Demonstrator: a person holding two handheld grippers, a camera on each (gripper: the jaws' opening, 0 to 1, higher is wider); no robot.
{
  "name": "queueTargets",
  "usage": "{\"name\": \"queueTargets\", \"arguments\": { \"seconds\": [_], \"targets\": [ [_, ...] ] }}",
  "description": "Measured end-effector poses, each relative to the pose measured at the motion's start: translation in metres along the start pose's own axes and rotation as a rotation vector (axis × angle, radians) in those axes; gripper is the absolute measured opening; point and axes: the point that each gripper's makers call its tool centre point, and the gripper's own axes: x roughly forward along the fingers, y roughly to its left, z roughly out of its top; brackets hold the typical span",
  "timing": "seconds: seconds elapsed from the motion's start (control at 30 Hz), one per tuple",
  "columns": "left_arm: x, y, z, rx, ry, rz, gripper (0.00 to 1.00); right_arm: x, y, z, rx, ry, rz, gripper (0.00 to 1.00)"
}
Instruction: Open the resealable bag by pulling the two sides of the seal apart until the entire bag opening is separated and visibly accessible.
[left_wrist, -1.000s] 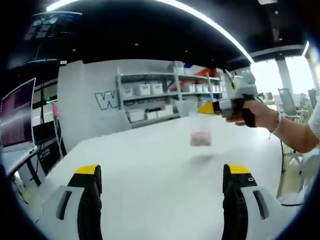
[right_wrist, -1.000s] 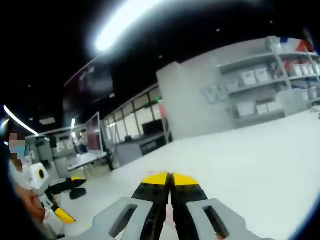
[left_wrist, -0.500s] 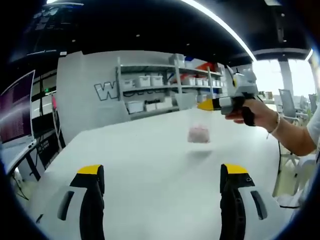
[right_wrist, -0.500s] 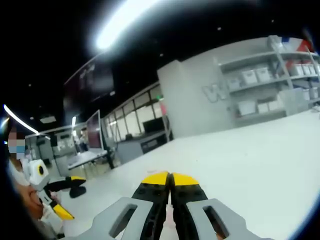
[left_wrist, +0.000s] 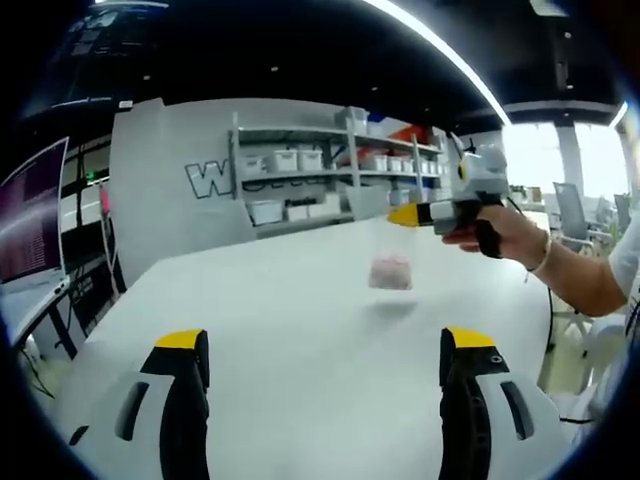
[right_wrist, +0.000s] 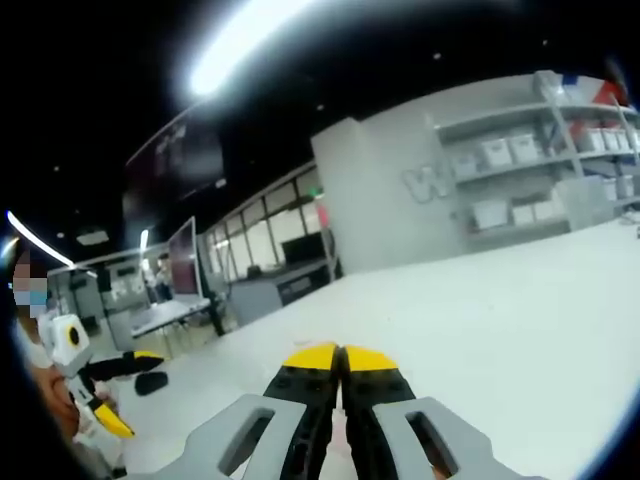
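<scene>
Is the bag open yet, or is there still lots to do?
Not open yet. Done: the right gripper has pinched the clear bag by its top and holds it up above the white table. In hand: just that one-sided hold. Left: the left gripper, jaws wide apart, must grab the other side and pull the seal apart.

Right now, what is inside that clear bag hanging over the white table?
The bag hangs from the shut right gripper above the table. Something pink sits in its bottom; it is too blurred to identify.
</scene>
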Motion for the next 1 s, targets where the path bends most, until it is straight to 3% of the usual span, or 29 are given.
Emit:
{"name": "queueTargets", "arguments": {
  "seconds": [1.0],
  "targets": [
    [0.006, -0.002, -0.011, -0.033, 0.024, -0.027, 0.93, 0.015, -0.007, 0.003, 0.012, 0.008, -0.014, 0.0]
  ]
}}
